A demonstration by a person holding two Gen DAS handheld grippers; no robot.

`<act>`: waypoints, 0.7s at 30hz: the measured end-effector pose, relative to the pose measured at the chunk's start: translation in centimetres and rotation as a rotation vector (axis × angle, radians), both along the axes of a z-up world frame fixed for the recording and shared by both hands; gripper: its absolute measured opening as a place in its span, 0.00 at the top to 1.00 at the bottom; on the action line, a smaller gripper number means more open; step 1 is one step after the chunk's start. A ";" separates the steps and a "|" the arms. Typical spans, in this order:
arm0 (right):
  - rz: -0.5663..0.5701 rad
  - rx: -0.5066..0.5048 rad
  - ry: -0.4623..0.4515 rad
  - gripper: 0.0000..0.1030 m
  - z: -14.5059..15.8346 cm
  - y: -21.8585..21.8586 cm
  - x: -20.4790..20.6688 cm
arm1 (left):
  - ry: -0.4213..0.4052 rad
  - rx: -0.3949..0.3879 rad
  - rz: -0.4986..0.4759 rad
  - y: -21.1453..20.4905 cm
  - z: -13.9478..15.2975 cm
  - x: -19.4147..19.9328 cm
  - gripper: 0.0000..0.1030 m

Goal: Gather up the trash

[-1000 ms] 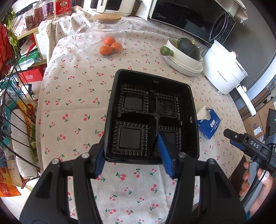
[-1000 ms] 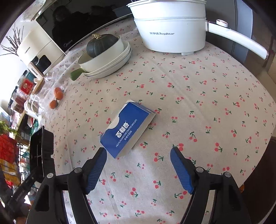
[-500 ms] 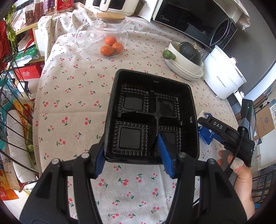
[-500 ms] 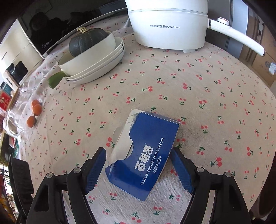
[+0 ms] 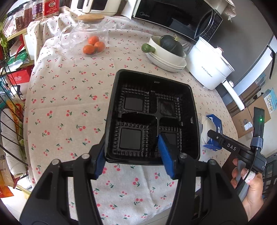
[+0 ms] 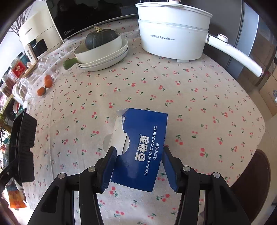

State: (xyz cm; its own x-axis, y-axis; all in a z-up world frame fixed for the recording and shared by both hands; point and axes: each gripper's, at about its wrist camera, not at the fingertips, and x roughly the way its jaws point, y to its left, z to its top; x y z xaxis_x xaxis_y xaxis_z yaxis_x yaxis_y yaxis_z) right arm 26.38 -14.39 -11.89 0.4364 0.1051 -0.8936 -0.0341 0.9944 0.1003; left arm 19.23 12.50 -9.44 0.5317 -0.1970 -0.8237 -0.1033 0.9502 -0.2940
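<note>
A black plastic tray (image 5: 152, 83) with four compartments hangs tilted above the cherry-print tablecloth. My left gripper (image 5: 131, 147) is shut on its near wall, one pad outside and one inside. A torn blue biscuit box (image 6: 143, 131) lies on the cloth to the tray's right, also visible in the left wrist view as the box (image 5: 212, 124). My right gripper (image 6: 138, 152) straddles the box's near end. Its jaws are closing and both pads meet the box's long sides. In the right wrist view the tray (image 6: 22, 138) shows at the far left.
A white electric pot (image 6: 173, 32) and stacked bowls holding a dark squash (image 6: 102, 52) stand behind the box. A glass jar with oranges (image 5: 86, 38) sits at the back left. A microwave (image 5: 173, 15) lines the back. A wire rack (image 5: 8, 103) borders the table's left edge.
My right gripper has come forward over the blue box, and its jaws have narrowed from wide apart to against the box's sides. The left gripper keeps its hold on the tray, shifting slightly.
</note>
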 end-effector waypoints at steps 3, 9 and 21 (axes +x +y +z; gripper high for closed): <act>0.012 -0.017 -0.014 0.48 1.2 -2.2 -1.7 | -0.012 -0.005 -0.045 -2.3 0.4 -0.7 0.44; 0.018 -0.060 -0.044 0.48 3.0 -6.4 -5.2 | -0.044 0.027 -0.146 -7.2 1.1 -2.1 0.44; -0.030 -0.058 -0.081 0.47 4.6 -13.9 -10.6 | -0.065 0.085 -0.308 -14.3 0.7 -3.1 0.44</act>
